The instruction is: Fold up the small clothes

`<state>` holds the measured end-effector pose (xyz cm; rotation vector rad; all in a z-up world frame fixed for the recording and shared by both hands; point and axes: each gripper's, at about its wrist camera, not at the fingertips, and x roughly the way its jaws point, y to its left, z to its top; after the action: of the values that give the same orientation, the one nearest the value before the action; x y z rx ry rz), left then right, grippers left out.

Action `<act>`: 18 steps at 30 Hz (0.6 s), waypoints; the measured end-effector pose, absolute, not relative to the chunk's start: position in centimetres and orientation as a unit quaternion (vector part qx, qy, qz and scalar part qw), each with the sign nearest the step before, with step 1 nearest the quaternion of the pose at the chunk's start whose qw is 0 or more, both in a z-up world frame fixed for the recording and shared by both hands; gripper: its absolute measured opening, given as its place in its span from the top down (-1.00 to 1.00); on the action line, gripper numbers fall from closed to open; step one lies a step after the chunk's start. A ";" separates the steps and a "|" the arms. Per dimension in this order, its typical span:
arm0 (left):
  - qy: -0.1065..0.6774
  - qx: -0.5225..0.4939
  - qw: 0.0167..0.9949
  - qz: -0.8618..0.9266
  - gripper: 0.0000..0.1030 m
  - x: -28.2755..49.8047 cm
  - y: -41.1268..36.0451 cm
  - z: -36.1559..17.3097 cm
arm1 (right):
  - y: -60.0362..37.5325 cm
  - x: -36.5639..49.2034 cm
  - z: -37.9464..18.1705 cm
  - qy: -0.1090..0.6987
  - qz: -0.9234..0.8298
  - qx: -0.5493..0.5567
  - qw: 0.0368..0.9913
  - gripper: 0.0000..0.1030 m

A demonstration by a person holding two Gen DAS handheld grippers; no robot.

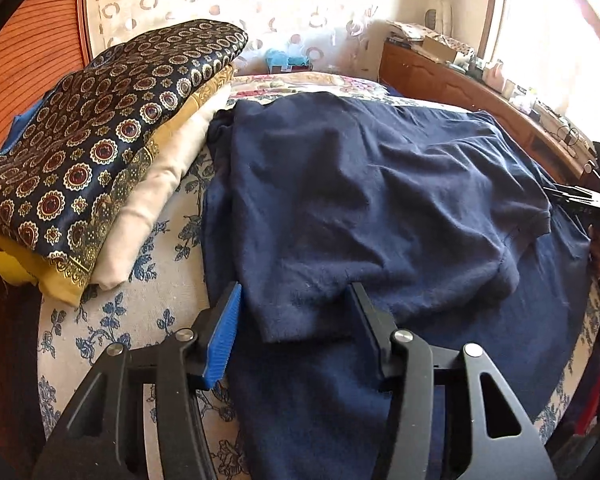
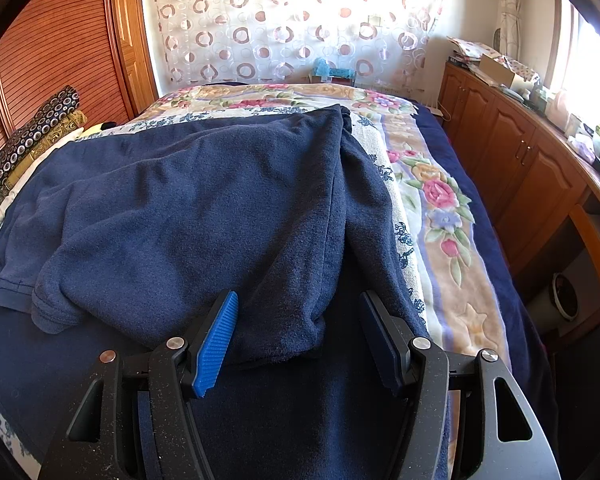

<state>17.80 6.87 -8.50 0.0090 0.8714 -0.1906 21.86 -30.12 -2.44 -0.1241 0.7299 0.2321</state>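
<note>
A navy blue garment (image 1: pixel 360 184) lies spread on the bed, with its upper layer folded over toward me. In the left wrist view, my left gripper (image 1: pixel 295 288) stands over the near edge. A folded corner (image 1: pixel 304 320) lies between its jaws, and a gap shows beside the blue pad (image 1: pixel 222 340). In the right wrist view, the same garment (image 2: pixel 200 200) fills the middle. My right gripper (image 2: pixel 299 296) straddles a hanging fold (image 2: pixel 284 332) of it. Its jaws are apart and neither pad presses on the cloth.
A stack of folded fabrics (image 1: pixel 80 152), patterned navy over yellow and cream, sits at the bed's left and also shows in the right wrist view (image 2: pixel 28 148). A floral blanket (image 2: pixel 440 200) covers the bed's right side. A cluttered wooden cabinet (image 2: pixel 520 160) runs along the right wall.
</note>
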 end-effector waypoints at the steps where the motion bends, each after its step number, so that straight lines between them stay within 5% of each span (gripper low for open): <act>1: 0.420 0.007 0.903 -0.091 -0.05 17.8 6.8 -8.5 | -30.1 21.9 -2.4 0.356 0.113 -0.061 0.926 -0.25; 4: 0.418 0.013 0.904 -0.090 -0.05 17.8 6.7 -8.6 | -30.1 21.9 -2.5 0.356 0.113 -0.061 0.926 -0.25; 5: 0.418 0.014 0.904 -0.092 0.02 17.8 6.7 -8.5 | -30.1 21.9 -2.5 0.356 0.113 -0.061 0.926 -0.25; 6: 0.415 0.013 0.905 -0.095 0.32 17.8 6.7 -8.5 | -30.1 21.9 -2.5 0.356 0.113 -0.061 0.926 -0.25; 12: 0.405 0.005 0.909 -0.098 0.62 17.5 6.9 -7.8 | -30.1 21.9 -2.5 0.355 0.112 -0.062 0.926 -0.25; 18: 0.384 0.000 0.917 -0.104 0.66 16.8 6.8 -6.9 | -30.2 21.9 -2.5 0.354 0.112 -0.062 0.926 -0.25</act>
<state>16.79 6.82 -6.88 -0.0002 0.7906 -0.2135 21.87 -30.16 -2.48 -0.1265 0.7269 0.2307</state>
